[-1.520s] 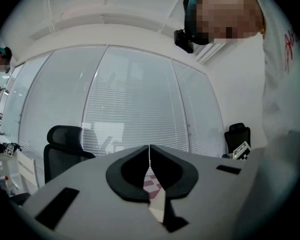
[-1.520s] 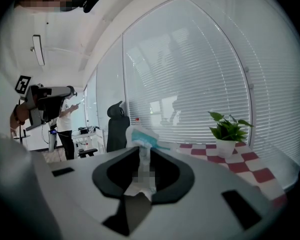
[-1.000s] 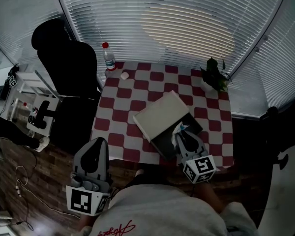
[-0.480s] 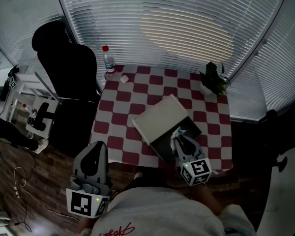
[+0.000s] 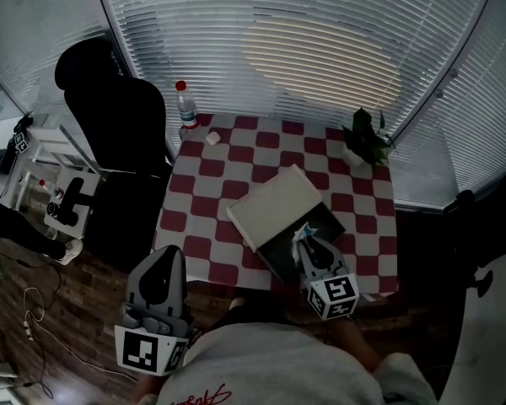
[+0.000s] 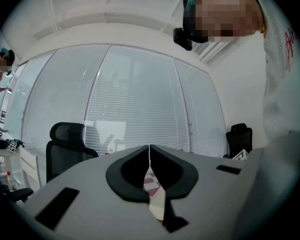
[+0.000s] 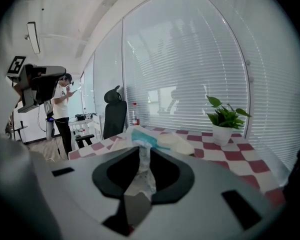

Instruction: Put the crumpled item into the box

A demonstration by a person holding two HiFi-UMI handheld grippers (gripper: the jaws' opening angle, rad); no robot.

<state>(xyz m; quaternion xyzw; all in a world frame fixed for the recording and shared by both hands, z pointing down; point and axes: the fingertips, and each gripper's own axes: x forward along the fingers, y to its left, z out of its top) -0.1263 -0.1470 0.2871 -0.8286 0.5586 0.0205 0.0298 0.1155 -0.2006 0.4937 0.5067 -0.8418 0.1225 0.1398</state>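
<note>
Nearest to me is the person in a light shirt [image 5: 270, 365], who holds one gripper in each hand. The left gripper [image 5: 163, 254] hangs off the near left corner of the table, above the wooden floor [image 5: 34, 327]. Its two jaws are pressed together and there is nothing between them. The right gripper [image 5: 307, 237] is over the near right part of the table. Its jaws are clamped on the crumpled item [image 7: 141, 140], a white and teal wad which sticks out beyond the jaw tips. This wad is held just above the dark inside of the open box [image 5: 278, 250]. I cannot tell if it touches the box.

A cream lid [image 5: 274, 202] lies over the far left part of the box, slanted across the squares of the cloth. The table [image 5: 228, 169] has a red and white checked cloth.

At the far right corner stands a potted plant [image 5: 367, 135] in a white pot. At the far left corner stands a water bottle [image 5: 185, 101] with a red cap, and just beside it on the cloth is a small white object [image 5: 212, 138]. A black office chair [image 5: 118, 118] stands left of the table. Behind all this, closed blinds [image 5: 320, 40] cover the windows.
</note>
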